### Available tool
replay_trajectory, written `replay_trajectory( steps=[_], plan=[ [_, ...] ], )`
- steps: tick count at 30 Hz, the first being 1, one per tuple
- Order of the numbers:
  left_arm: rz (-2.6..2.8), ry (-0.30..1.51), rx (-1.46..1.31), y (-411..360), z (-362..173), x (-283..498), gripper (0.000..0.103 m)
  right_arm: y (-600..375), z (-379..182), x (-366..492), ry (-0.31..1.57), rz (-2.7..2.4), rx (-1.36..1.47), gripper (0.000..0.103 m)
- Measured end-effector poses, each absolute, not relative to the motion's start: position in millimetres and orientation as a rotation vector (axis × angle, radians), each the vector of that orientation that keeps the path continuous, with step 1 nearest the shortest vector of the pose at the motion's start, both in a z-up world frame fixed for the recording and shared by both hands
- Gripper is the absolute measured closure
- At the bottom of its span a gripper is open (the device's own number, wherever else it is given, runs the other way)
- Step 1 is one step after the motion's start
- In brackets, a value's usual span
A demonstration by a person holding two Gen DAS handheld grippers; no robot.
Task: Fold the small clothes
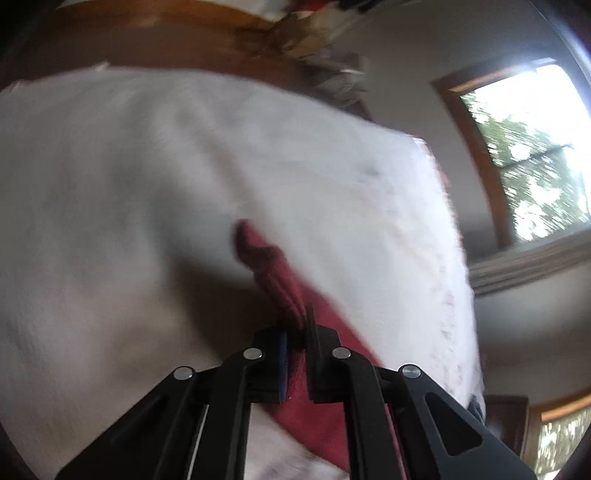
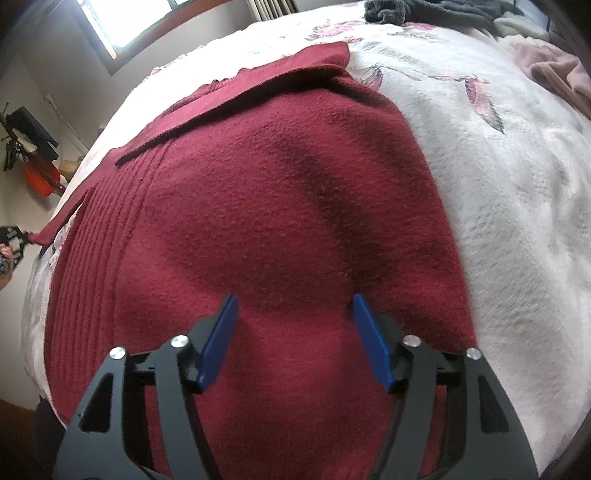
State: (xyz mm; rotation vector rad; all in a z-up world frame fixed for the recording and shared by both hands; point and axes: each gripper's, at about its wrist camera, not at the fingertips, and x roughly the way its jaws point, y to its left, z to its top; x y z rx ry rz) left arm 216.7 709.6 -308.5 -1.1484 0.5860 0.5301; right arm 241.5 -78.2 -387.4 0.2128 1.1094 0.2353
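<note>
Your left claw pinches an edge of the red sweater; your right claw hovers spread over the sweater on the bed.

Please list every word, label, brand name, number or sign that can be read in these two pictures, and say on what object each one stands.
None: no text shows on the dark red knitted sweater, the white floral bedspread, the left gripper or the right gripper. The left wrist view is motion-blurred.

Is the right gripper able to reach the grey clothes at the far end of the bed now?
Probably not without moving well forward: the open right gripper hovers over the red sweater, and the grey clothes lie far across the bedspread.
</note>
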Motion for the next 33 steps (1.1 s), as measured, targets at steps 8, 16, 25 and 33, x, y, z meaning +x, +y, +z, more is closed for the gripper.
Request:
replay_trajectory(
  steps=[8,16,25,33],
  plan=[
    [0.228,0.559,-0.908,603,-198,305,0.097,-69,-356,240,1.09,0.314,0.324,0.032],
    [0.032,0.655,-0.708,468,-175,396,0.097,-76,-335,232,1.062,0.338,0.391,0.03],
    [-0.116,0.841,-0.538,313,-241,464,0.097,-93,-333,237,1.052,0.334,0.435,0.03],
    [-0.213,1.04,-0.39,223,-339,479,0.094,-98,-343,252,1.086,0.328,0.434,0.03]
  ],
)
